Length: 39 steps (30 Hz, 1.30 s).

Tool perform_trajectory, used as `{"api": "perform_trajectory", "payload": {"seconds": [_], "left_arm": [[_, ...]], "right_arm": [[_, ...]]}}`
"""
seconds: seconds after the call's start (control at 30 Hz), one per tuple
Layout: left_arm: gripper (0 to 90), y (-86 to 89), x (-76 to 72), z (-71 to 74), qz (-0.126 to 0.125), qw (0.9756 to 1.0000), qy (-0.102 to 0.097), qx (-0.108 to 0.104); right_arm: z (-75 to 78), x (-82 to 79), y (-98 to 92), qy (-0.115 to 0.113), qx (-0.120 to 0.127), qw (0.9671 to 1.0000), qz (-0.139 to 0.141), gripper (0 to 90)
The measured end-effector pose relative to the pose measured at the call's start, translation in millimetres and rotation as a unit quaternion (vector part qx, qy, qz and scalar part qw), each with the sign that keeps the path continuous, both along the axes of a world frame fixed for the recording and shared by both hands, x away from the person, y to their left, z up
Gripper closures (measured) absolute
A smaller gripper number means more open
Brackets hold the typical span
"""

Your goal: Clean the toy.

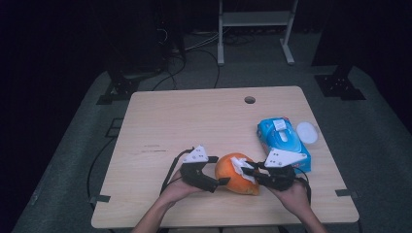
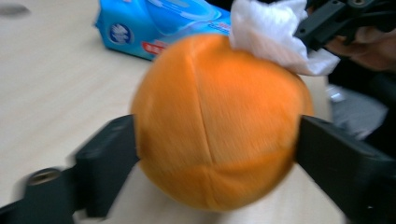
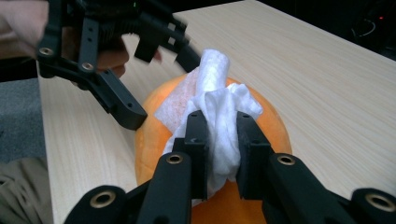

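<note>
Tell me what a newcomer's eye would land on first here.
The orange ball at the table's near edge, with the left gripper's jaws at its two sides. Next the white wipe pinched in the right gripper and laid on top of the ball. Behind them, toward the right edge, lies a blue wipe pack with a white lid beside it.

black gripper (image 3: pixel 217 154) bodies (brass screws), grey plates

Blue wipes pack (image 1: pixel 283 142) just right of the orange ball (image 1: pixel 236 174); open tabletop (image 1: pixel 194 121) beyond.
</note>
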<state>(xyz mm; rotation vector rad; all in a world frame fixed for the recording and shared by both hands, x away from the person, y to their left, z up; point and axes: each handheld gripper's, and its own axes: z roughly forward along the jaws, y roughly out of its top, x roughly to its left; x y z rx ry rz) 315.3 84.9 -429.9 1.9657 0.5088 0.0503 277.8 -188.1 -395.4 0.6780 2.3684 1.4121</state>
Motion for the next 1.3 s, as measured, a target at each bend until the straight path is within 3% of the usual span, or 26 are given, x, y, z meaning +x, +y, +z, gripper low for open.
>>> {"api": "perform_trajectory", "payload": {"seconds": [0.13,0.3,0.37,0.53,0.6,0.77,0.93,1.1,1.2,1.3], "left_arm": [[30.3,-0.8,-4.1,5.1,-0.002,0.9996,-0.026,0.009],[32.3,-3.2,-8.4,6.8,-0.019,0.9976,-0.057,0.035],[31.9,-2.4,-8.0,6.4,-0.017,0.9979,-0.053,0.032],[27.3,-1.5,-5.4,3.4,-0.029,0.9980,-0.047,0.031],[23.5,-0.9,-3.7,1.8,-0.031,0.9982,-0.040,0.031],[15.9,-2.6,-2.1,0.3,-0.026,0.9994,-0.009,0.019],[29.4,-2.1,-4.8,3.4,-0.019,0.9990,-0.030,0.026],[30.2,-8.6,-12.4,7.1,-0.032,0.9958,-0.067,0.054],[30.3,-7.5,-12.2,6.2,-0.031,0.9958,-0.068,0.052],[30.1,-7.0,-11.5,5.3,-0.034,0.9957,-0.070,0.050]], "right_arm": [[2.0,-3.1,5.0,-0.004,0.003,1.0000,0.005,76.4],[5.7,-8.6,17.3,-0.006,0.010,0.9994,0.032,76.4],[7.6,-9.3,19.3,-0.018,-0.006,0.9994,0.030,76.5],[8.0,-0.2,2.6,-0.007,-0.005,0.9999,-0.014,76.4],[3.3,3.4,-2.3,0.007,0.001,0.9999,-0.015,76.4],[0.2,3.4,2.3,0.010,-0.003,0.9999,-0.010,76.4],[1.7,-2.0,10.9,0.009,0.002,1.0000,0.002,76.7],[4.4,-11.5,29.4,-0.005,-0.002,0.9994,0.034,76.7],[6.2,-12.3,31.2,-0.012,-0.012,0.9993,0.034,76.7],[9.4,-6.7,20.2,-0.010,-0.006,0.9997,0.020,76.7]]}}
